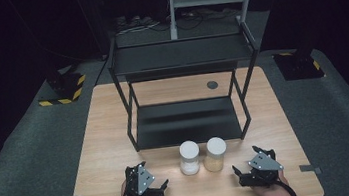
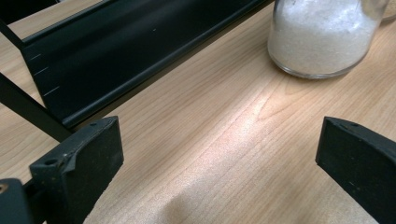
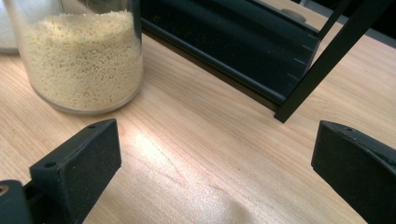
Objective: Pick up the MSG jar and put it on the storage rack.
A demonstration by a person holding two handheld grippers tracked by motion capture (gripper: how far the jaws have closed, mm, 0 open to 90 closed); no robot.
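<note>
Both hands are resting low at the table's (image 1: pixel 92 138) near edge. The left gripper (image 1: pixel 155 186), at about 7 o'clock, is angling toward 2 o'clock, jaws spread wide over bare wood. The right gripper (image 1: pixel 244 170), at 5 o'clock, is angling toward 10 o'clock, jaws likewise released and holding nothing. Between them the white-grain jar (image 1: pixel 189 157) and the yellow-grain jar (image 1: pixel 215 154) are standing upright, just beside each other, in front of the black shelf rack (image 1: pixel 188 121).

Both tools are black: the left gripper (image 1: pixel 157 185) and right gripper (image 1: pixel 242 172) each carry a grey three-cornered plate dotted with screws, blocky matte jaws and a black cable.
</note>
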